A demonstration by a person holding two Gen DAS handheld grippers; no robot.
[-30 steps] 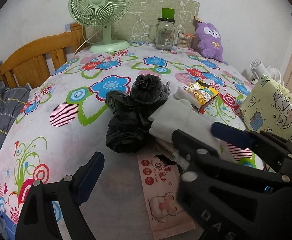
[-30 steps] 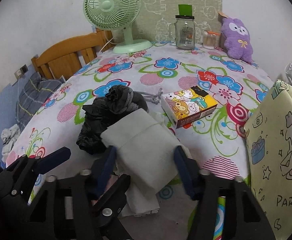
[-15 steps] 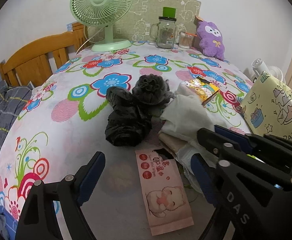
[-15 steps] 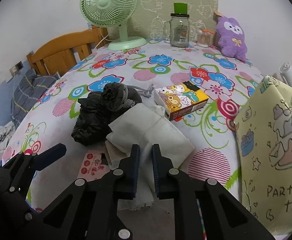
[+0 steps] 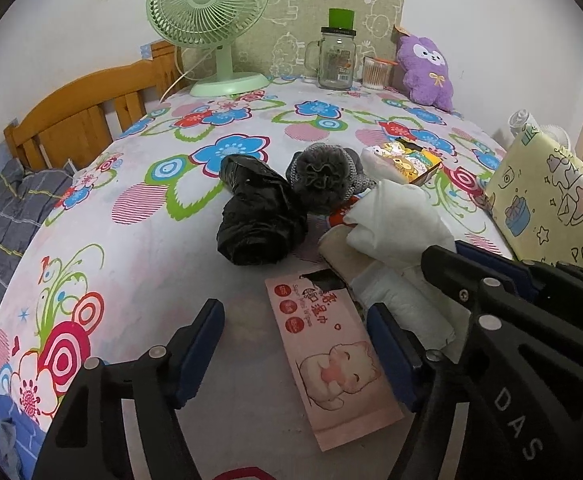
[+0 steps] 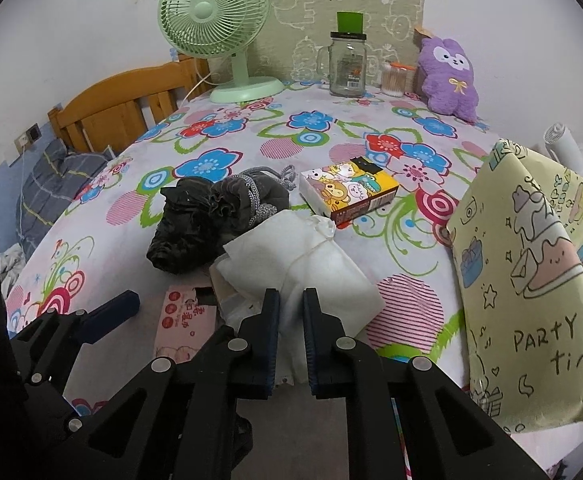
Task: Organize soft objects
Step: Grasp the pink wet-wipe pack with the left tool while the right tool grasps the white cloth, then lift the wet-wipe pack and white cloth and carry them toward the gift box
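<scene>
White cloth, near edge of the table, pinched in the right gripper.

The jaws are nearly closed on its near end. The left gripper hangs wide open over a pink wipes pack, holding nothing. Just beyond lie a black bag and grey pouch, touching; a purple plush sits at the far edge.

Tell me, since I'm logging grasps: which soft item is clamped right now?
The white cloth pouch: the right gripper pinches its near edge. The black plastic bag and grey drawstring pouch lie untouched behind it.
</scene>
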